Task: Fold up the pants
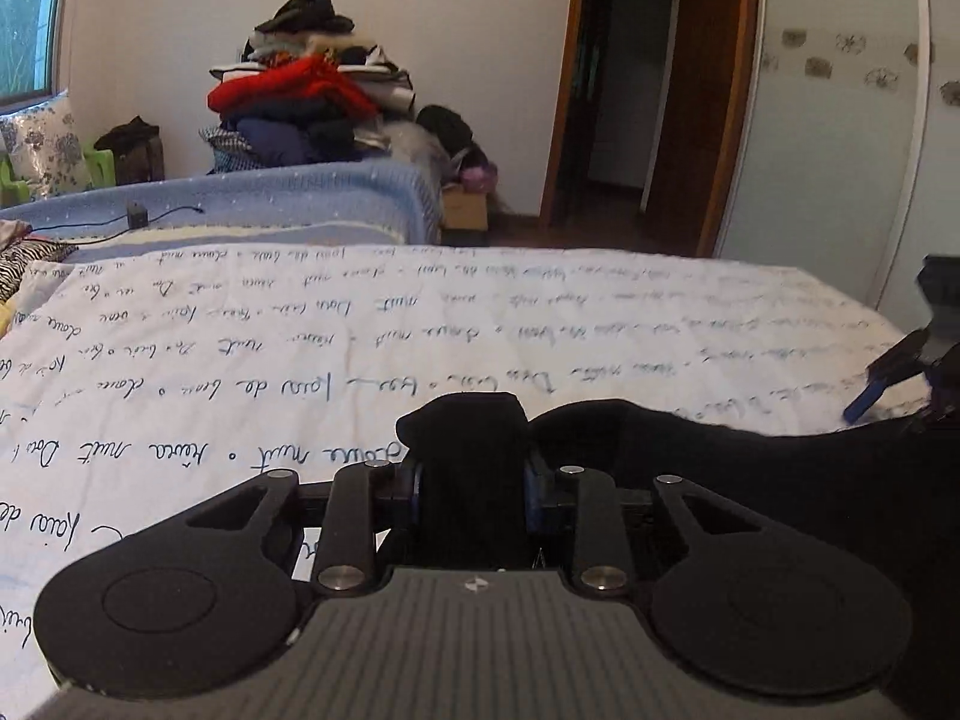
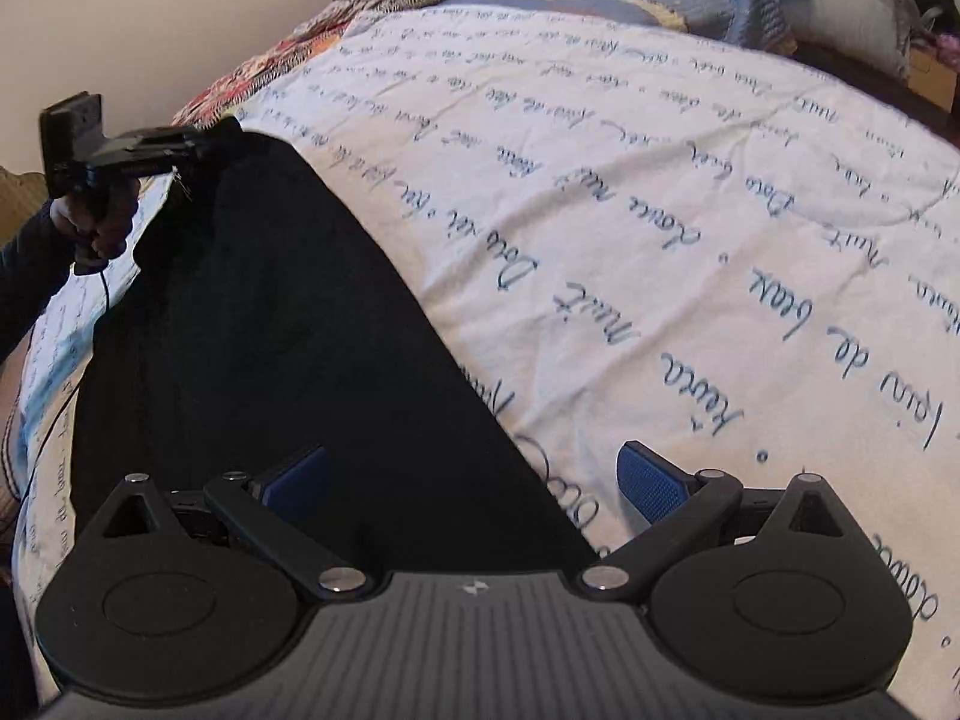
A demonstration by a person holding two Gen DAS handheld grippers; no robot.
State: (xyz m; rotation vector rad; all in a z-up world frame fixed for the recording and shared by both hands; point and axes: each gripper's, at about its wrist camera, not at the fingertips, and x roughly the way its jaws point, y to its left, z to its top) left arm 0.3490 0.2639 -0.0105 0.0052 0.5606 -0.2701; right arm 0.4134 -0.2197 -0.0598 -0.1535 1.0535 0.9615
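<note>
Between the left gripper [image 1: 473, 480] fingers, a bunched fold of the black pants [image 2: 258, 324], pinched tight between the blue pads, with the cloth humping up just ahead of the fingertips and trailing off to the right. Between the right gripper [image 2: 474, 480] fingers, spread wide, only the straight slanting edge of the same pants crossing the gap, left pad [image 2: 300, 471] over dark cloth, right pad over the white script-printed bedspread [image 2: 690, 228], neither pressing. Farther out from the right fingers, the dark panel running up-left to the left gripper, held in a person's hand [image 2: 96, 228] at the far corner. Beyond both, a blue blanket [image 1: 270, 207] and a heap of clothes [image 1: 306, 90]. Likely soft, light, limp fabric, sagging between holds; probably best taken at corners or along the hem edge, pinching both layers so nothing slips or folds crooked.
</note>
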